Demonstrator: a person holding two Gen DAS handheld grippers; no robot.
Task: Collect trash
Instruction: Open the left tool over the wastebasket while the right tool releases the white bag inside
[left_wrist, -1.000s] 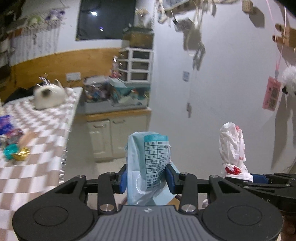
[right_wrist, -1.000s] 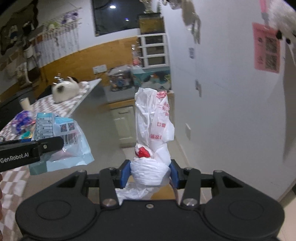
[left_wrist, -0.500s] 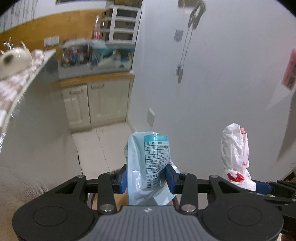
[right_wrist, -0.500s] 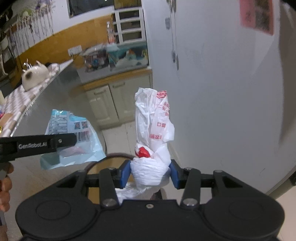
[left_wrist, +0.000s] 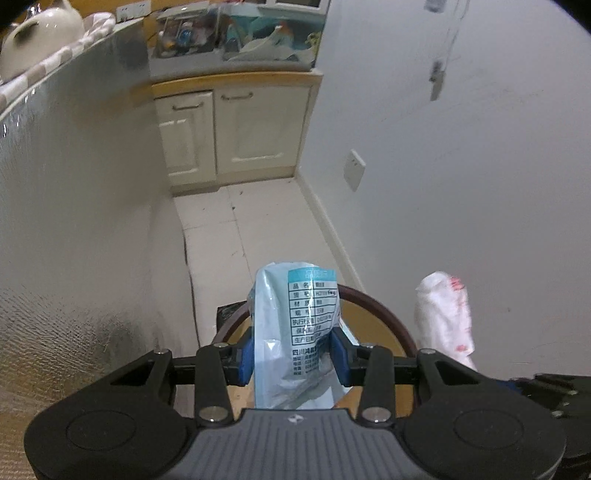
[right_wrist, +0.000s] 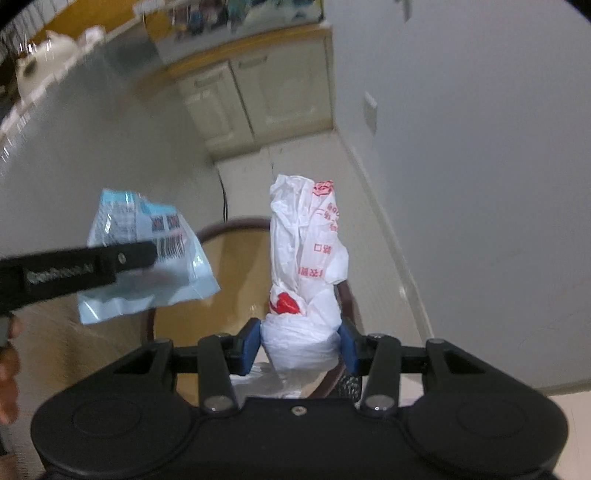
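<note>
My left gripper (left_wrist: 293, 356) is shut on a light blue plastic packet (left_wrist: 299, 325) with a printed label, and the packet sticks up between the blue pads. My right gripper (right_wrist: 300, 349) is shut on a crumpled white plastic bag (right_wrist: 306, 258) with red print. Both hang above a round bin with a dark brown rim (left_wrist: 373, 306) and tan inside (right_wrist: 236, 266), standing on the floor. In the right wrist view the left gripper's finger (right_wrist: 74, 271) and the blue packet (right_wrist: 147, 254) sit to the left. In the left wrist view the white bag (left_wrist: 445, 317) shows at the right.
A silvery panel (left_wrist: 74, 221) under the checked tabletop rises at the left. A grey wall (left_wrist: 461, 166) with a white socket plate (left_wrist: 354, 170) stands at the right. Cream cabinets (left_wrist: 229, 133) close the far end of the narrow tiled floor (left_wrist: 236, 229). A white teapot (left_wrist: 37, 33) sits on the table.
Both grippers have dropped and tipped downward with their trash still held. The tabletop has slid out of view, and the floor and the round bin have come into sight beneath them.
</note>
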